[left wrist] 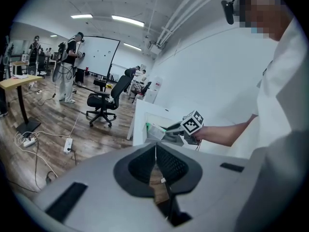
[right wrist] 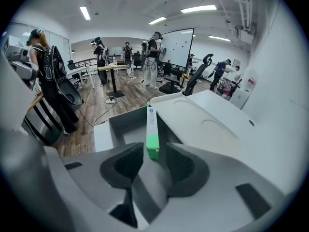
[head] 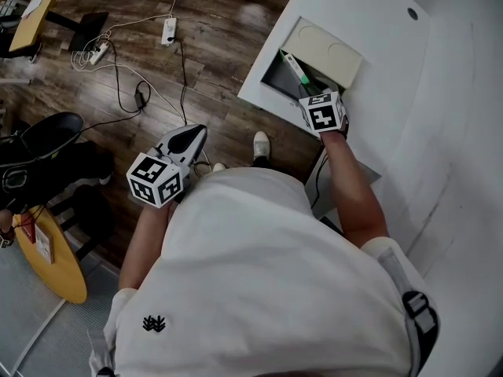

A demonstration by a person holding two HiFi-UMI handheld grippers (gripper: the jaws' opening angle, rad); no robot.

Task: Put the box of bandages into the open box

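The right claw (right wrist: 153, 153) has its jaws apart. The box of bandages (right wrist: 152, 127) stands on edge just between their tips, unclamped, inside the open box (right wrist: 123, 127) on the white bench (right wrist: 275, 144). The left claw (left wrist: 155, 153), jaws together and empty, hangs well to the left.

Green-white bandage box (right wrist: 152, 129) on edge, inside open grey box (right wrist: 124, 124)
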